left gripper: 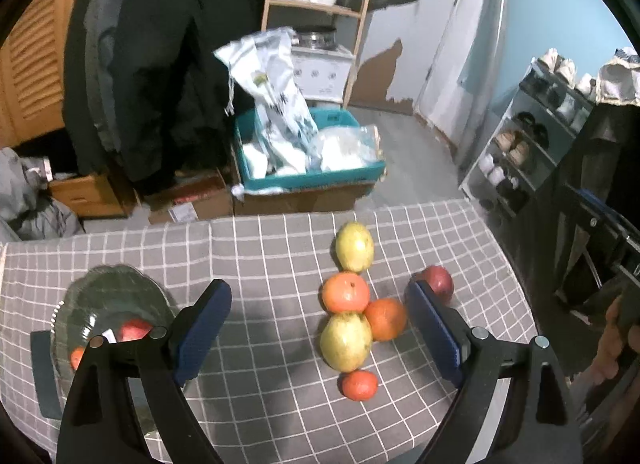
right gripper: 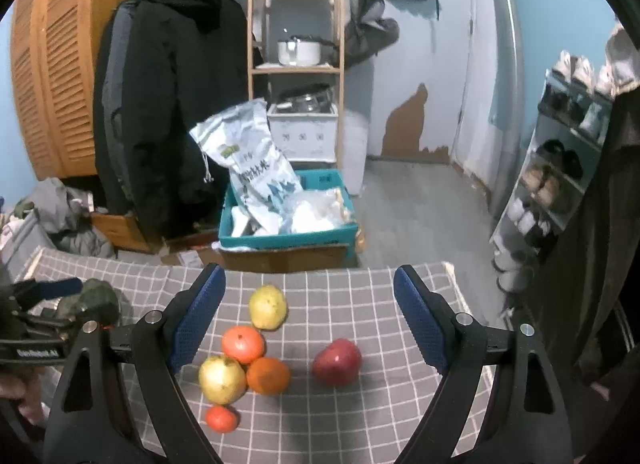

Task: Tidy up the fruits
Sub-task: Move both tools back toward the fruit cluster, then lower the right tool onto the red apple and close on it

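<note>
Fruit lies on a grey checked tablecloth point(left gripper: 260, 264): a far yellow-green pear point(left gripper: 354, 247), an orange point(left gripper: 345, 292), a second orange point(left gripper: 385, 319), a near pear point(left gripper: 346, 341), a small tangerine point(left gripper: 359, 385) and a red apple point(left gripper: 439, 284). At the left a dark glass plate point(left gripper: 112, 296) holds red and orange fruit, half hidden by my finger. My left gripper point(left gripper: 318, 324) hangs open above the cluster, nothing between its pads. In the right wrist view the right gripper point(right gripper: 310, 314) is open over the cloth point(right gripper: 360, 404), with the apple point(right gripper: 337, 362), near pear point(right gripper: 222, 379) and tangerine point(right gripper: 221, 419) below it. The left gripper point(right gripper: 44, 304) shows at that view's left edge.
Beyond the table's far edge stands a teal crate point(left gripper: 316, 180) with bags on cardboard boxes. A black coat point(left gripper: 160, 64) hangs at the left, a wooden shelf point(left gripper: 320, 4) behind, a shoe rack point(left gripper: 528, 136) at the right. A hand point(left gripper: 616, 344) shows at the right edge.
</note>
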A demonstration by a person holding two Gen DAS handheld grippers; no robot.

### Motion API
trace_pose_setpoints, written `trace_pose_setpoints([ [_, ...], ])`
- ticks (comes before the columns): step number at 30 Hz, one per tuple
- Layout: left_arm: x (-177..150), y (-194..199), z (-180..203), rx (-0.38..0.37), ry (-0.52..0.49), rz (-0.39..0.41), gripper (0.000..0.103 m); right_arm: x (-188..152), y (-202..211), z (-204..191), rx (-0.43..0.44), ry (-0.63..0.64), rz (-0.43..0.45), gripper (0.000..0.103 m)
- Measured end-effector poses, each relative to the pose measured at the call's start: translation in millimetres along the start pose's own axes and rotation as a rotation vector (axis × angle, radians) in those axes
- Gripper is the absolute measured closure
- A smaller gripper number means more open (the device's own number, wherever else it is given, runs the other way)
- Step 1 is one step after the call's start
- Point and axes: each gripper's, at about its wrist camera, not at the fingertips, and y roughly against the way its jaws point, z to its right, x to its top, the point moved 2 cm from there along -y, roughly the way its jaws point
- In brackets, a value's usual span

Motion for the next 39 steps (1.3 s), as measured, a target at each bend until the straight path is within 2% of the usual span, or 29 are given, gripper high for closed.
trace_pose_setpoints([
  [5, -12, -31, 3, 0.031, -0.016, -0.066, 0.012, -14, -25, 9, -0.023, -0.003, -0.072, 0.018],
  [8, -18, -45, 5, 0.021, -0.004, -0.107, 0.012, -26, -41, 14, -0.024, -0.01, -0.131, 0.018],
  [18, -37, -87, 8, 0.029, -0.012, -0.205, 0.012, -47, -73, 23, -0.021, -0.026, -0.244, 0.018],
  [29, -63, -133, 18, 0.003, -0.021, -0.32, 0.012, -89, -117, 34, -0.007, -0.068, -0.434, 0.018],
  [39, -81, -170, 26, -0.004, -0.04, -0.398, 0.012, -108, -135, 39, -0.011, -0.082, -0.508, 0.018],
])
